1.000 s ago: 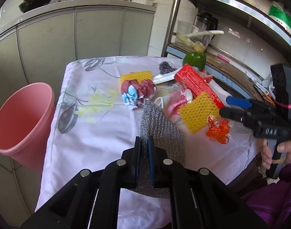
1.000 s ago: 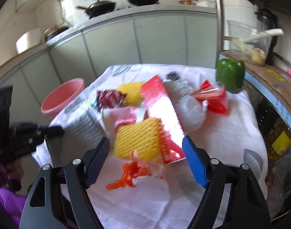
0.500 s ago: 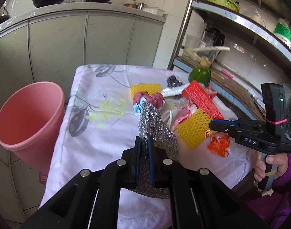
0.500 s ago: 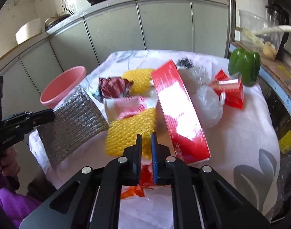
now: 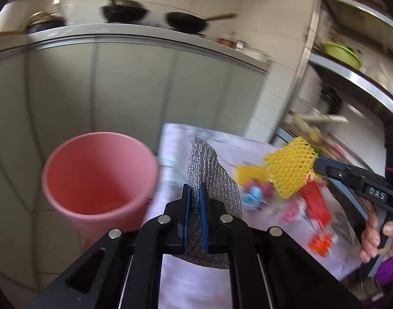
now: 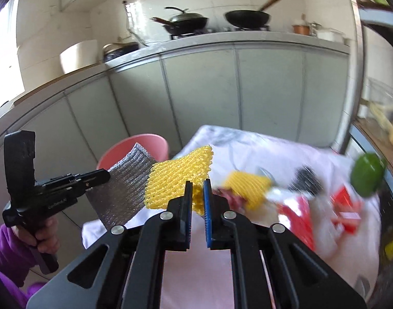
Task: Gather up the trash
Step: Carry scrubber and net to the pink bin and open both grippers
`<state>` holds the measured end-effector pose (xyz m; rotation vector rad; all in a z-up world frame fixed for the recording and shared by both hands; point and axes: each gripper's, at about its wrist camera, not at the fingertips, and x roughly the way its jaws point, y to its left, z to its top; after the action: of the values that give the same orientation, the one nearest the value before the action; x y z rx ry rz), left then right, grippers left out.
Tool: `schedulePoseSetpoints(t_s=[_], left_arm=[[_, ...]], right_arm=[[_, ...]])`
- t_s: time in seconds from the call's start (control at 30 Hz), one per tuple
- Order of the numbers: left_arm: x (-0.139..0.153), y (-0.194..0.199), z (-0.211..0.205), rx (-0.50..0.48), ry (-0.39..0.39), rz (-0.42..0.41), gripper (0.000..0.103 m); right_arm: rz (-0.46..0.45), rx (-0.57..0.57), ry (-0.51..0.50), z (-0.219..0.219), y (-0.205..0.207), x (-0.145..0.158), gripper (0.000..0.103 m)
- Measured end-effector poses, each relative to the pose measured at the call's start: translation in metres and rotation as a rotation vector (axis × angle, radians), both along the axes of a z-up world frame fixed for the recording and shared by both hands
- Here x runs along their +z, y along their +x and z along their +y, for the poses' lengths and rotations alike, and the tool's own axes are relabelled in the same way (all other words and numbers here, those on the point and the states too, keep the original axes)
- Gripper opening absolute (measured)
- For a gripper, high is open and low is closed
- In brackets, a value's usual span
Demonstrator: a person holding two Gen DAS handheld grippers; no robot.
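With both pieces of trash lifted clear of the tabletop point(image 5: 191, 285), we're right in the carry-to-bin step. The left hand-held gripper point(image 5: 193, 198) is clamped tight on the silver mesh sheet point(image 5: 211, 175), which stands up out of its blue pads, and the pink bin point(image 5: 98, 180) sits just to the left of it, mouth open and tilted toward us, down beside the tabletop edge. Over on the other side, the right hand-held gripper point(image 6: 197, 200) has its fingers pinched on a corner of the yellow foam net point(image 6: 178, 177), which hangs out to the left, close by the silver sheet.

Plenty remains on the flowered cloth: a second yellow net point(image 6: 248, 182), crumpled wrappers point(image 5: 255, 193), red packaging point(image 5: 315, 203), an orange scrap point(image 5: 322, 240). The green pepper point(image 6: 367, 177) looks like no trash at all.

Next move, by my reading: swing the left load over the bin's mouth and part the fingers only once the sheet is over the opening. It's light and floppy, so it could catch the rim. The yellow net should follow, one at a time, to keep the two tools from tangling.
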<state>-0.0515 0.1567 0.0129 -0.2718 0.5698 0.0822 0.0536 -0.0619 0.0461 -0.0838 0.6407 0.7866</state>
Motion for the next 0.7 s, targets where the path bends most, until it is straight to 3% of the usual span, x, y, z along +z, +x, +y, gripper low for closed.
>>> schedulePoseSetpoints(t_s=[0.33, 0.7], left_arm=[[-0.004, 0.004, 0.078, 0.244, -0.011, 0.001, 0.007], [-0.039, 0.026, 0.114, 0.414, 0.091, 0.106, 0.007]], right_arm=[[-0.039, 0.166, -0.073, 0.119, 0.019, -0.007, 0.009], [0.013, 0.228, -0.154, 0.198, 0.030, -0.048, 0.009]])
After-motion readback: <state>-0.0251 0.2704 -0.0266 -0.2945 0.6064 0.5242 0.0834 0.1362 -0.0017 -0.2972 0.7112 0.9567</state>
